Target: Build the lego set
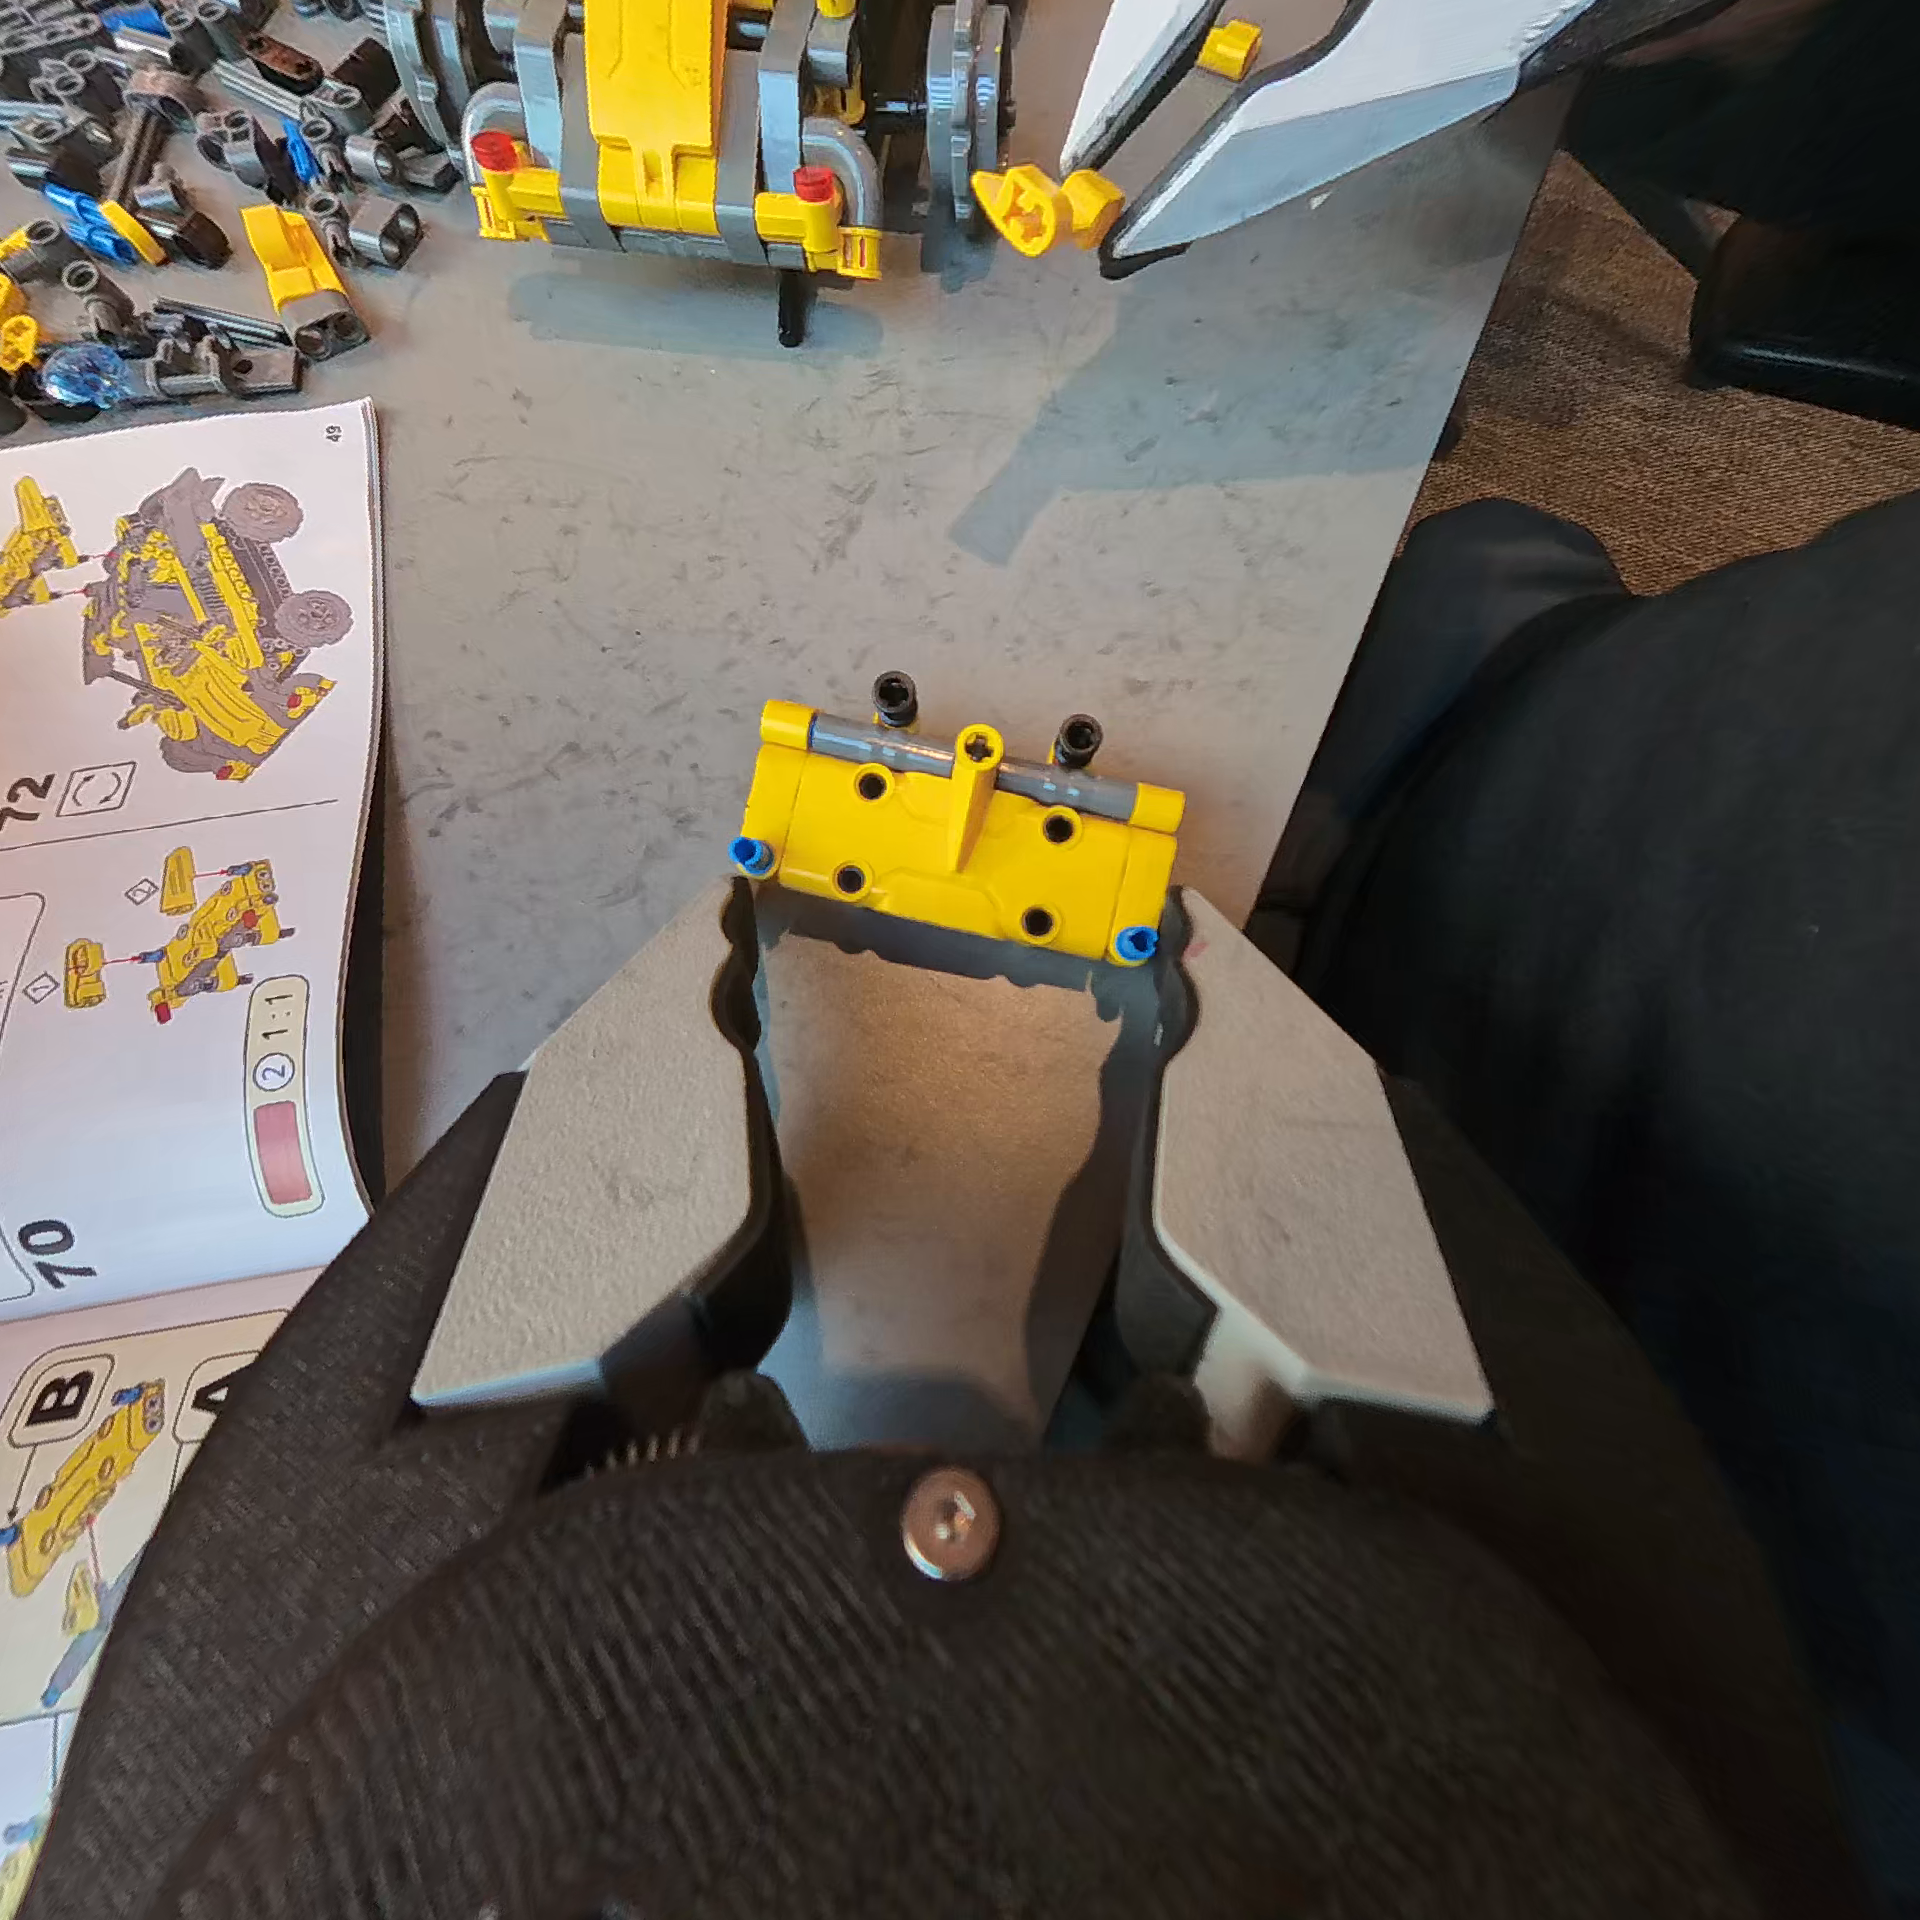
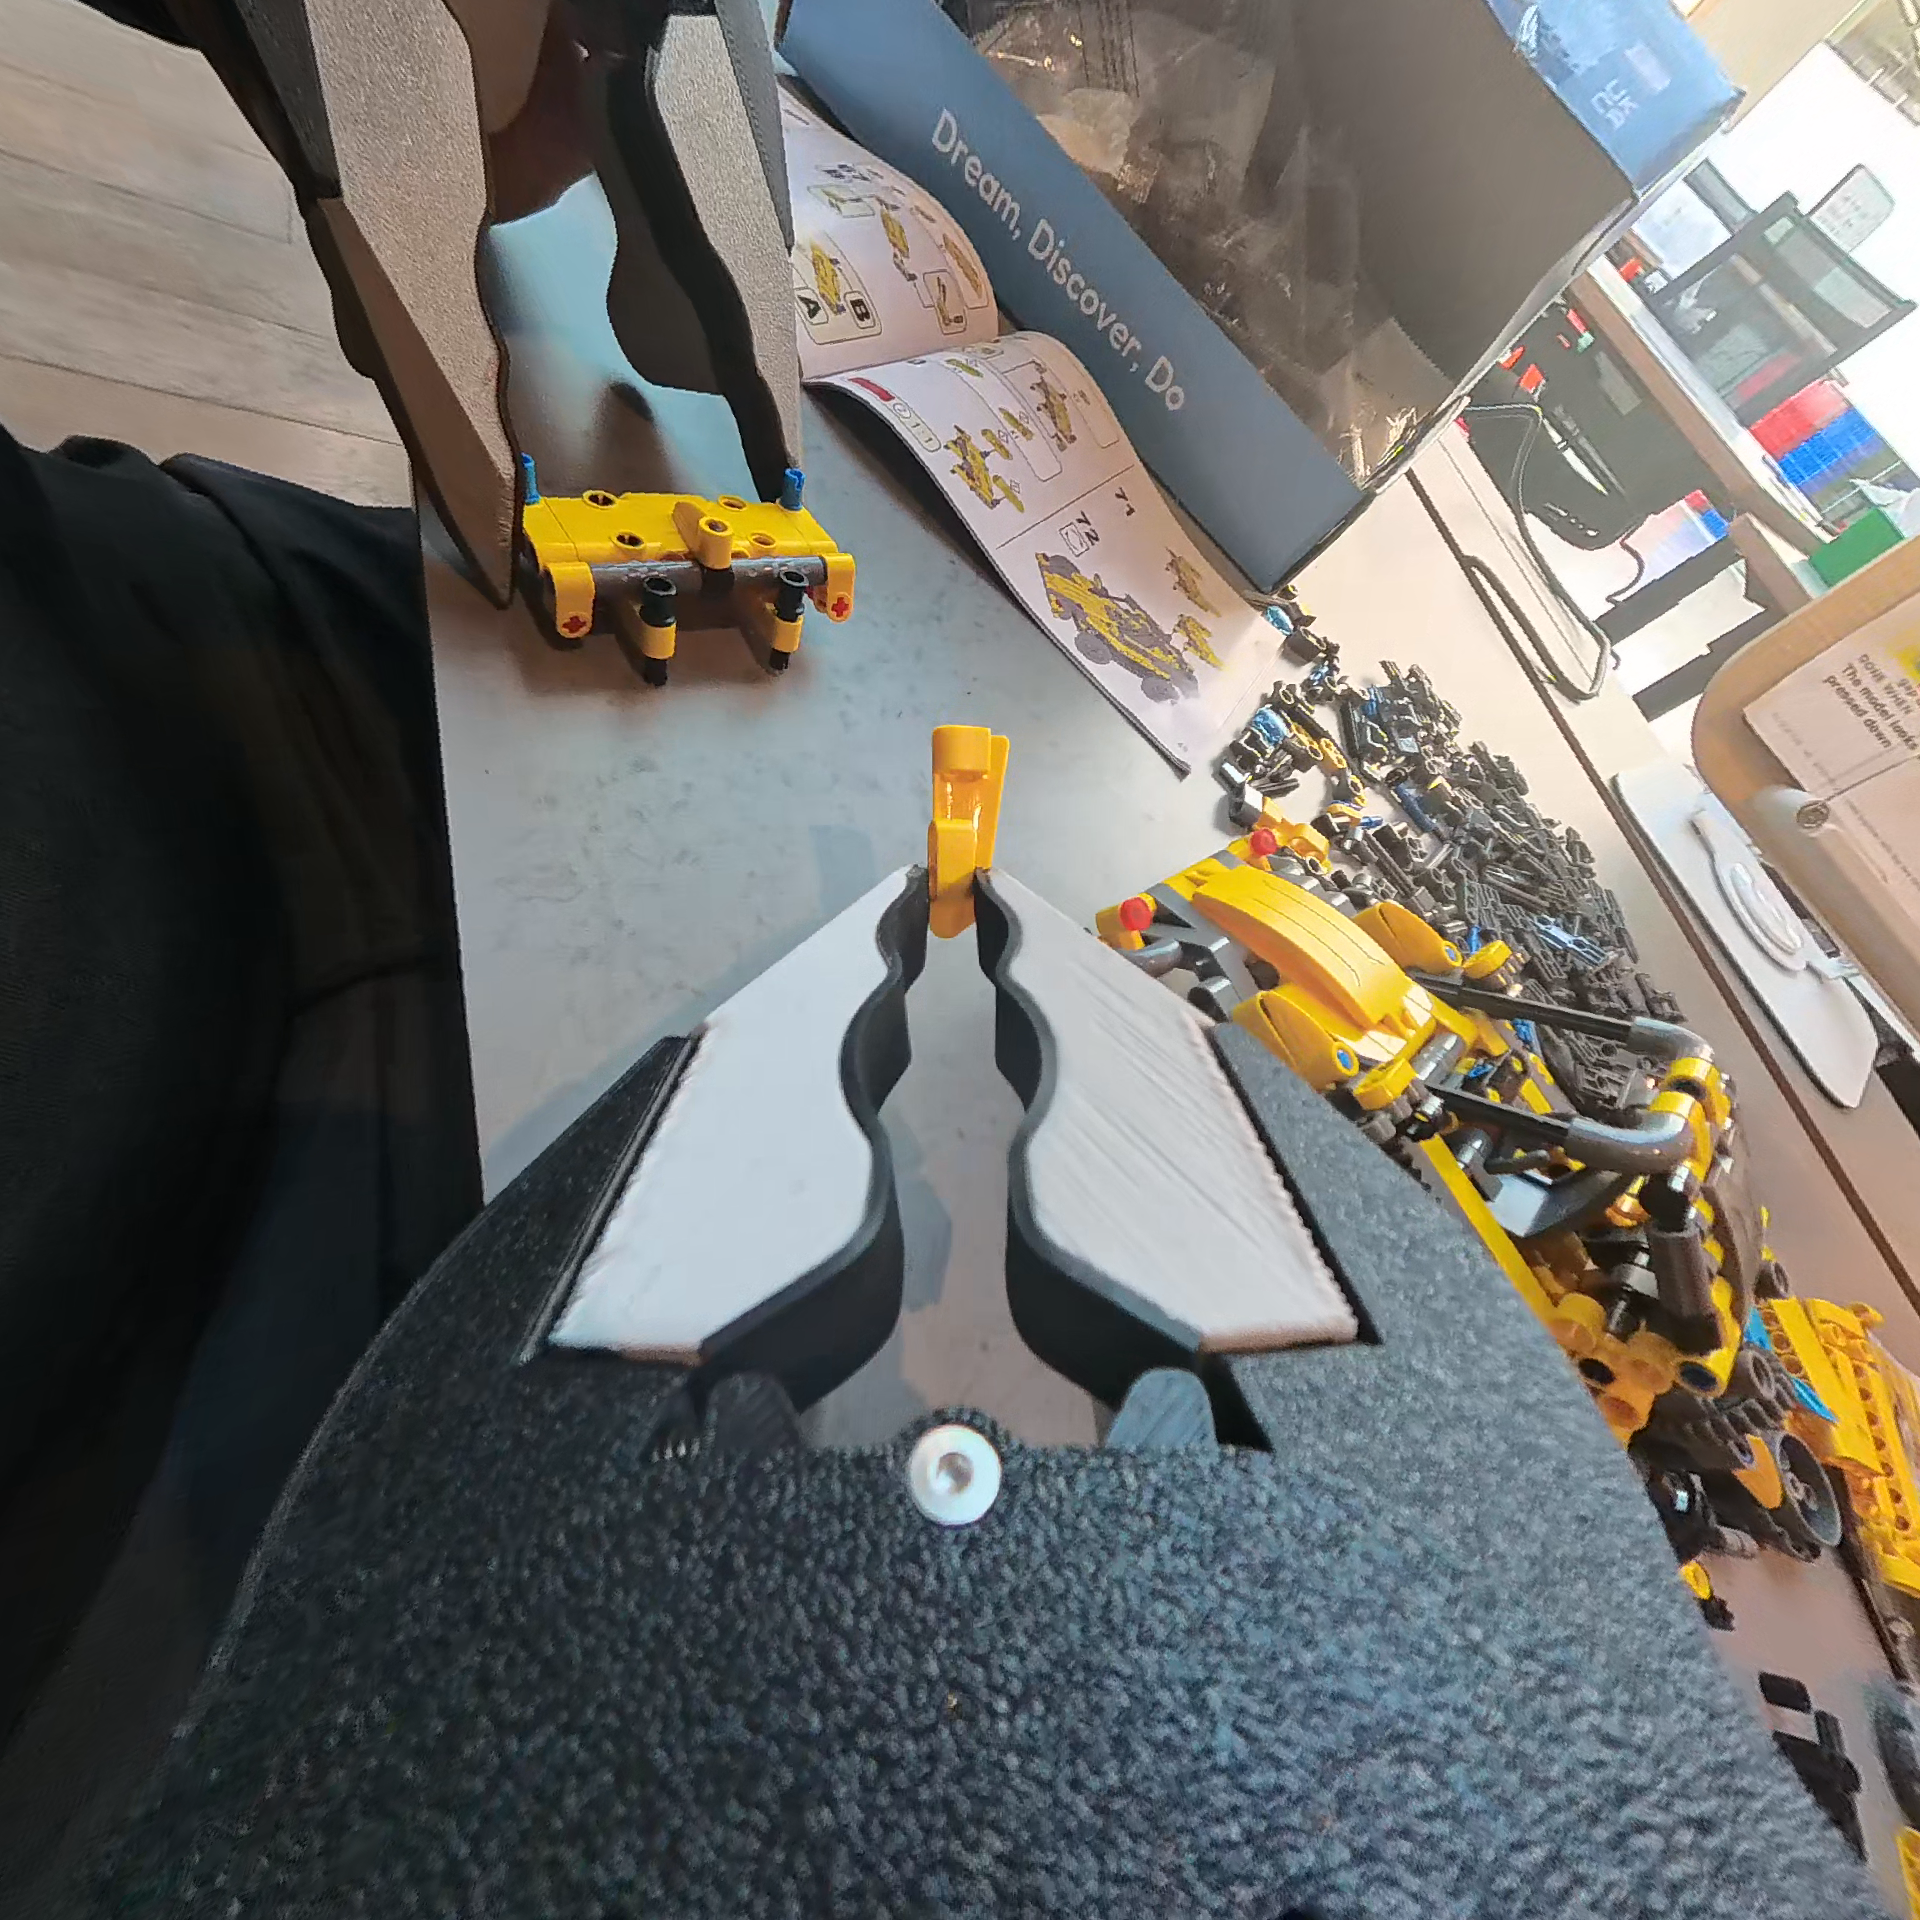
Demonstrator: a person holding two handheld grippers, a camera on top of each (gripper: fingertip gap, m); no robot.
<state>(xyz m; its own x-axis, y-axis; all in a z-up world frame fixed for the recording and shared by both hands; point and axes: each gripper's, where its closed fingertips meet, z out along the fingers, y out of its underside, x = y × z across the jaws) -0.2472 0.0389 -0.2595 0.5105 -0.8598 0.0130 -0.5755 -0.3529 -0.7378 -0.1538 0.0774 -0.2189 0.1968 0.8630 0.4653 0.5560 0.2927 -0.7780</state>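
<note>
Centre frame, we see the left gripper (image 1: 951,914) spread wide, fingertips bracketing the yellow block assembly (image 1: 961,831) that sits on the grey table (image 1: 644,540); a true grip or mere contact, we cannot tell. Right gripper (image 2: 951,883) is clenched on a small yellow connector (image 2: 964,821), held above the table. To do well: we keep the block steady and the connector square. Instruction booklet (image 1: 177,831) lies at left.

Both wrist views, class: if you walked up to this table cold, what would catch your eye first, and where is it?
First, the yellow block assembly with blue and black pins, held by its ends between the left gripper's fingertips near the table's edge. Next, the small yellow piece pinched in the right gripper, and the big yellow model vehicle beside a scatter of loose parts.
</note>
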